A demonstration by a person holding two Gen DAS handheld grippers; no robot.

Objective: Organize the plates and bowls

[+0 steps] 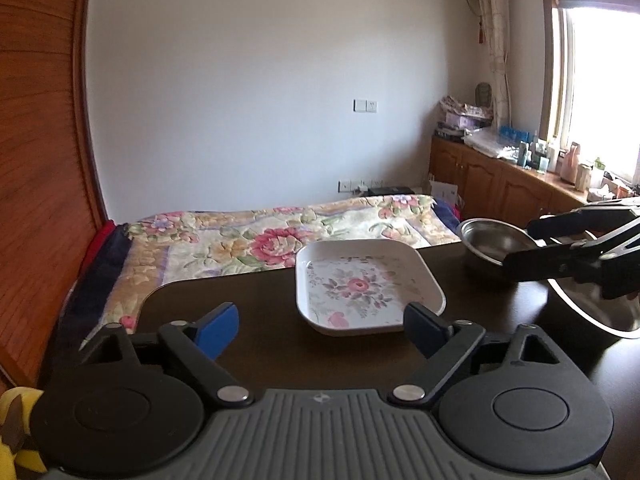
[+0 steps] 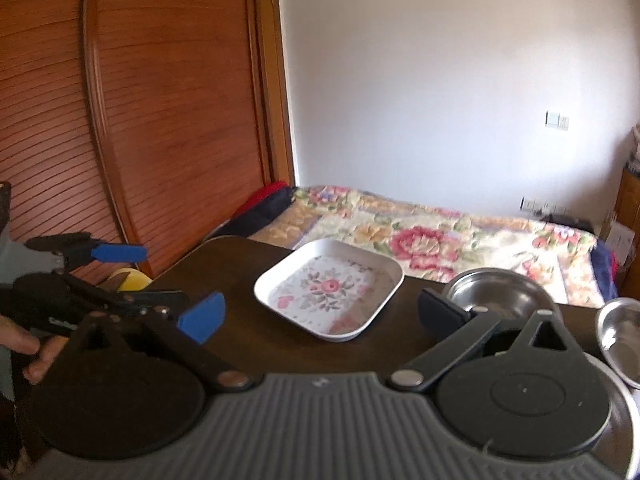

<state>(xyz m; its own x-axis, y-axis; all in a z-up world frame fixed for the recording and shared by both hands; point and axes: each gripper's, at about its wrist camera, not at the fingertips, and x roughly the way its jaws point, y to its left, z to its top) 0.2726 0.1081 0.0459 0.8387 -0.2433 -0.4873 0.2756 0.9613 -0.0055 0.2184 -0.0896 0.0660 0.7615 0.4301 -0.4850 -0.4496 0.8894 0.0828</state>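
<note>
White and square, with a pink flower printed in its well, the plate [image 1: 362, 286] sits near the far edge of the dark table [image 1: 256, 344], which butts against a bed with a floral quilt [image 1: 256, 236]. To its right stands a steel bowl [image 1: 494, 242], and beyond that, in the right wrist view, a second steel bowl [image 2: 620, 332] at the frame's edge. The left gripper [image 1: 320, 330] hovers just short of the plate, jaws spread wide and holding nothing. The right gripper [image 2: 320, 314] is likewise wide open and empty, its right finger [image 2: 442, 312] just beside the first bowl's rim.
</note>
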